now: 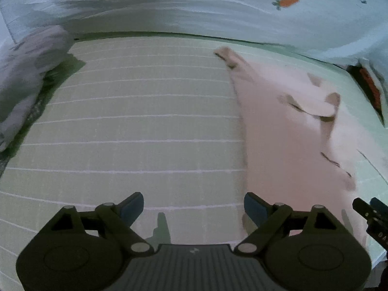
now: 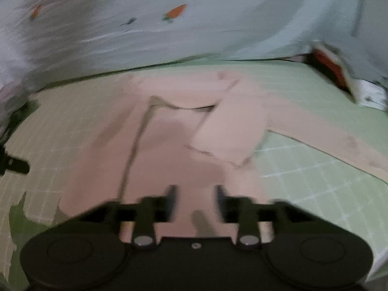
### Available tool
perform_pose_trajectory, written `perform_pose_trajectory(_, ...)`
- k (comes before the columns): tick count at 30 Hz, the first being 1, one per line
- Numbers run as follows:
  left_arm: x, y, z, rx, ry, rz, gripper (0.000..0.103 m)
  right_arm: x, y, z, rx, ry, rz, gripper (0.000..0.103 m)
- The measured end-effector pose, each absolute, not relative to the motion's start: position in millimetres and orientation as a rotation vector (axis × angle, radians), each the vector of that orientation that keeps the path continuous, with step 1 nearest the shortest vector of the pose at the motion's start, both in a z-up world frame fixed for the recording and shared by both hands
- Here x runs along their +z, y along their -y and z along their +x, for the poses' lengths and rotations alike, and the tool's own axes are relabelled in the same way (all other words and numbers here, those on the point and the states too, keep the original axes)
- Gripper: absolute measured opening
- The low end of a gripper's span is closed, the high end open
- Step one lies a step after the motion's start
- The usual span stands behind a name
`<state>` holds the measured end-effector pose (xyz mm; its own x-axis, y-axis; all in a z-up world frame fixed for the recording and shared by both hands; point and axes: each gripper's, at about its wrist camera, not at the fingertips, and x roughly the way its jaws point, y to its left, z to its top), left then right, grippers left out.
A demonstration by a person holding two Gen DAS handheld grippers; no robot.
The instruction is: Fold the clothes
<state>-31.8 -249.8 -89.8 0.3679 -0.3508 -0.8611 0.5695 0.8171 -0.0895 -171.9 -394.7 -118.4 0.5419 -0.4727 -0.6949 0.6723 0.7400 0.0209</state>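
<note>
Pink garment [image 2: 184, 131] lies spread on the green gridded mat [image 1: 135, 126], partly doubled over, directly ahead of the right tool [image 2: 195, 197] and beside the left tool [image 1: 194, 206]; both hover spread and empty, apparently placed to take its edges.

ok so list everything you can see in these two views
garment: one, pale pink, spread on the mat, partly folded over itself
mat: one, light green with a white grid, under the garment
sheet: one, pale blue with orange carrot prints, bunched behind the mat
bundle of fabric: one, greyish lilac, at the mat's left edge
left gripper: one, black with blue pads, open above the bare mat
right gripper: one, black, open over the garment's near edge
</note>
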Motion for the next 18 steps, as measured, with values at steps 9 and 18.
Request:
perform_pose_trajectory(9,-97.2,320.8,-76.4,-0.667,-1.006,0.261,0.092,-125.4,447.8,-235.8,-0.785,-0.725,0.337,0.103)
perform_pose_trajectory(18,-105.4,397.7,-94.3,-0.772,-0.97,0.314,0.081,-149.5,523.4,-277.2,-0.894,-0.782,0.455,0.103)
